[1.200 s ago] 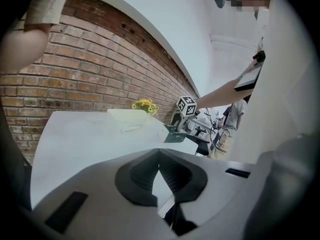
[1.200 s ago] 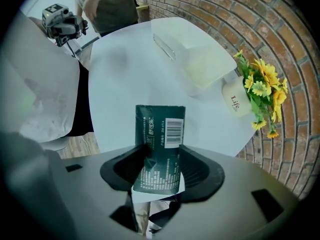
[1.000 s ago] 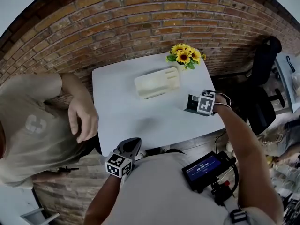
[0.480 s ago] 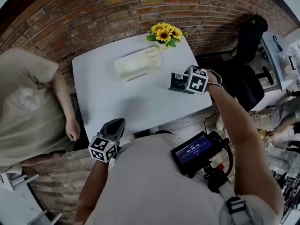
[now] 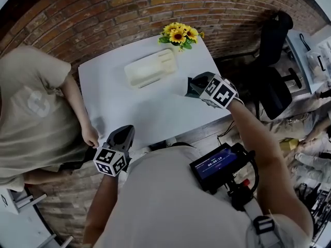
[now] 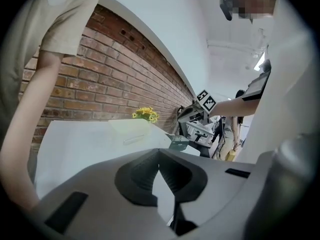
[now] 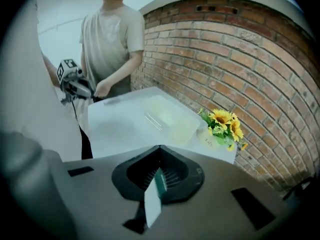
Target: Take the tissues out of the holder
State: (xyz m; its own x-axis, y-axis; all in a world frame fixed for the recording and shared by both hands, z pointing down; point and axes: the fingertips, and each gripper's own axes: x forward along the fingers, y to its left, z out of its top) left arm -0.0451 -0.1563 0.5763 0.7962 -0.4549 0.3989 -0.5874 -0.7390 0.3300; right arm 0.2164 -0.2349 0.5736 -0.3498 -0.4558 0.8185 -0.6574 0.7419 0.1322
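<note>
The cream tissue holder [image 5: 150, 68] lies on the white table [image 5: 129, 105] near the back, and also shows in the right gripper view [image 7: 167, 116]. A dark green tissue pack [image 6: 178, 142] lies at the table's right edge. My right gripper [image 5: 195, 86] hovers just over it and hides it in the head view. Its jaws [image 7: 159, 171] are shut. Only a thin white and green sliver shows through the slit below them. My left gripper [image 5: 125, 134] hangs off the table's near edge, shut and holding nothing [image 6: 160, 165].
Sunflowers [image 5: 178, 34] stand at the back right corner, against the brick wall. A person in a beige shirt [image 5: 36, 107] stands at the left, hand [image 5: 90, 136] by the near left corner. A black office chair [image 5: 271, 50] stands to the right.
The right gripper's jaws have closed, and it now covers the pack that showed beside it before. The other person's hand has come down to the table's near left corner.
</note>
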